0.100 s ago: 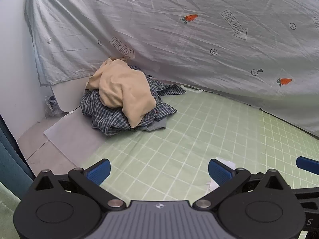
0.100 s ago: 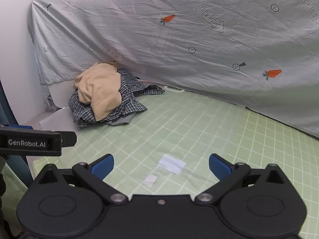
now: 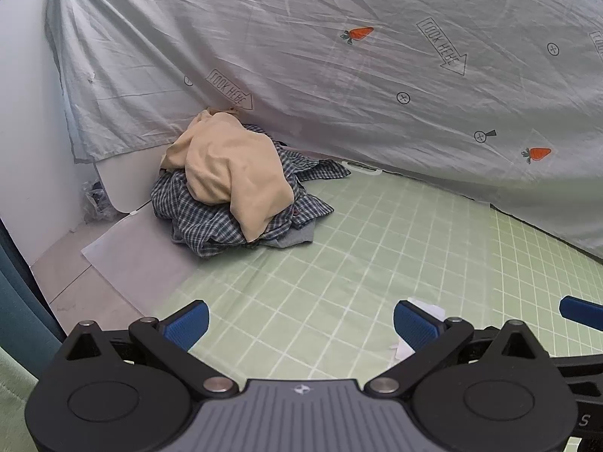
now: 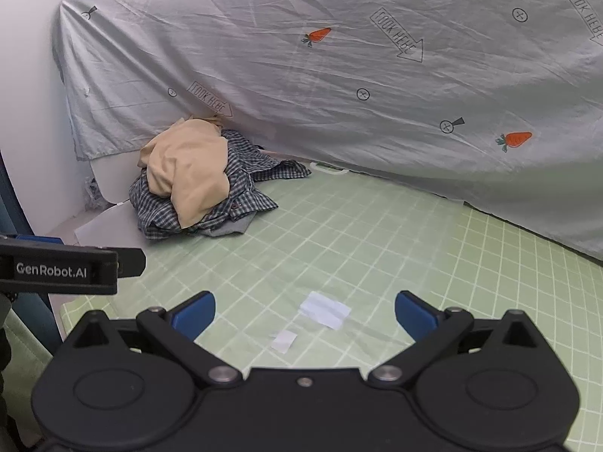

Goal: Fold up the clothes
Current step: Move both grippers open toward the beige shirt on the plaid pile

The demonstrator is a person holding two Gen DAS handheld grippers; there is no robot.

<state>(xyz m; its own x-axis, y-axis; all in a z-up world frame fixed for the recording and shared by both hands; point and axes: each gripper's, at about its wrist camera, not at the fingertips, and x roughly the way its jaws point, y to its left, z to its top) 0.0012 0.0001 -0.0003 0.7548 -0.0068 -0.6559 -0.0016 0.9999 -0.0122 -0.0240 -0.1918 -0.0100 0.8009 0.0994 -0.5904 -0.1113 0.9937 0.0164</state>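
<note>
Both the left gripper point(image 3: 299, 322) and the right gripper point(image 4: 304, 314) stand wide and empty above the near green grid mat point(image 3: 377, 248). The clothes pile point(image 3: 233, 184), a tan garment point(image 3: 230, 165) atop a plaid shirt point(image 3: 196, 222), lies far left, well apart. Probably best: reach the tan garment first, pinching one layer at its edge.

Garments in the pile: three, a tan one point(image 3: 233, 173), a checked shirt point(image 3: 196, 218), a grey one point(image 3: 297, 235) (mostly buried)
Paper scraps point(image 4: 325, 309): two
Carrots printed on the hanging sheet point(image 4: 339, 86): three (right view)
Grippers: two
</note>
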